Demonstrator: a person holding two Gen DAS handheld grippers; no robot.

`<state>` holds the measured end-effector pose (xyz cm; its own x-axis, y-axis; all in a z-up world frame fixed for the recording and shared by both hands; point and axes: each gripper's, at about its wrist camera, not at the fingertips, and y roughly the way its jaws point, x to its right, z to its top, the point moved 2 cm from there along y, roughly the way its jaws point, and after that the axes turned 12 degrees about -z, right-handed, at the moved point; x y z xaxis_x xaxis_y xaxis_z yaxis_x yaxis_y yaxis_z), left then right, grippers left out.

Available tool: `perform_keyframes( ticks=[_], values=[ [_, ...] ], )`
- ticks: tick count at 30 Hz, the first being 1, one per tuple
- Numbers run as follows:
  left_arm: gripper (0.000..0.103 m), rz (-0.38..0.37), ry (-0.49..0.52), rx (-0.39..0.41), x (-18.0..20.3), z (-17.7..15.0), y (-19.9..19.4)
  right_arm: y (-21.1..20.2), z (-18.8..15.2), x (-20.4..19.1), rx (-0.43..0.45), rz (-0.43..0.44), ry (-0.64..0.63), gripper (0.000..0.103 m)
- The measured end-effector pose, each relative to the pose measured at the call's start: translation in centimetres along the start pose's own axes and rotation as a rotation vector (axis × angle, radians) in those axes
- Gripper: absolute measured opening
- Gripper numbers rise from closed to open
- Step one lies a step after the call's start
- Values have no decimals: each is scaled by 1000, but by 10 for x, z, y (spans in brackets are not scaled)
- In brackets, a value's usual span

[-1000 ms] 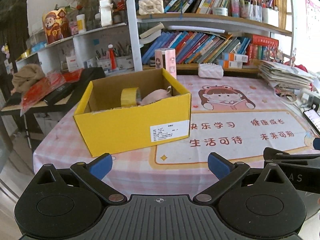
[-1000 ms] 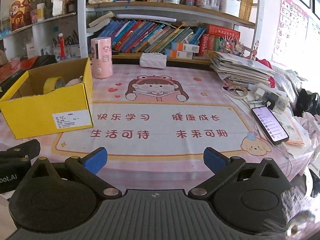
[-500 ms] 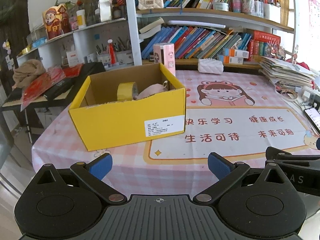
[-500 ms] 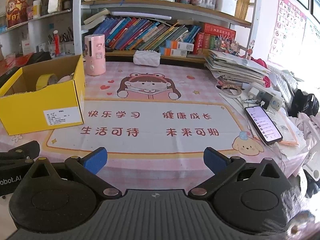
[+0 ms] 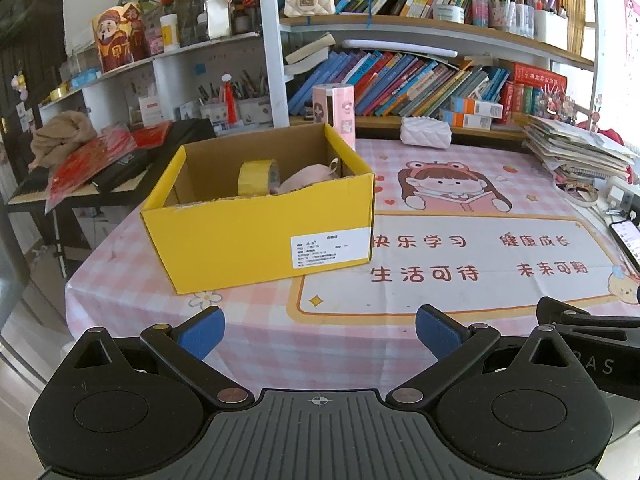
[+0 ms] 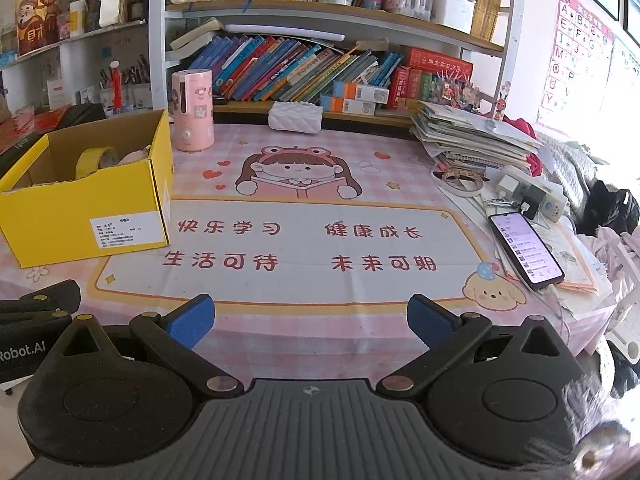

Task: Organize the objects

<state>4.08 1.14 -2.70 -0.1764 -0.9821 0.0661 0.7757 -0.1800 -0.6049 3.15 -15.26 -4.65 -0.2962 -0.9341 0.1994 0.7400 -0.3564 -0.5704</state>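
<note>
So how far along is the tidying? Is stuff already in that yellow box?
Partly done, it seems. The yellow box already holds a roll of yellow tape and something pink. Nothing is in hand: the left tongs and right tongs are both open and empty. Possibly left: the pink canister, white pouch and phone on the table.

Yellow box (image 5: 256, 240) — tape roll (image 5: 256, 176) inside, table (image 5: 400, 344)
</note>
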Motion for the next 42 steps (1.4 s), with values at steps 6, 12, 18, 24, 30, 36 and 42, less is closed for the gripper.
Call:
perform_keyframes(
  ticks=[6, 12, 18, 24, 30, 36, 42],
  values=[
    [103, -4, -8, -2, 0, 0, 1, -2, -1, 3, 1, -9, 0, 103],
    [103, -6, -13, -7, 0, 0, 2, -1, 0, 2, 0, -13, -3, 103],
    [103, -8, -26, -14, -3, 1, 4, -1, -1, 2, -1, -13, -4, 103],
    [103, -8, -25, -14, -3, 1, 4, -1, 0, 2, -1, -14, -4, 103],
    [103, -17, -36, -29, -7, 1, 8, -1, 0, 1, -1, -12, -4, 103],
    [103, -14, -33, -27, -8, 3, 8, 0, 1, 2, 4, -16, -7, 103],
    [103, -7, -25, -20, -8, 5, 8, 0, 1, 2, 3, -15, -7, 103]
  ],
)
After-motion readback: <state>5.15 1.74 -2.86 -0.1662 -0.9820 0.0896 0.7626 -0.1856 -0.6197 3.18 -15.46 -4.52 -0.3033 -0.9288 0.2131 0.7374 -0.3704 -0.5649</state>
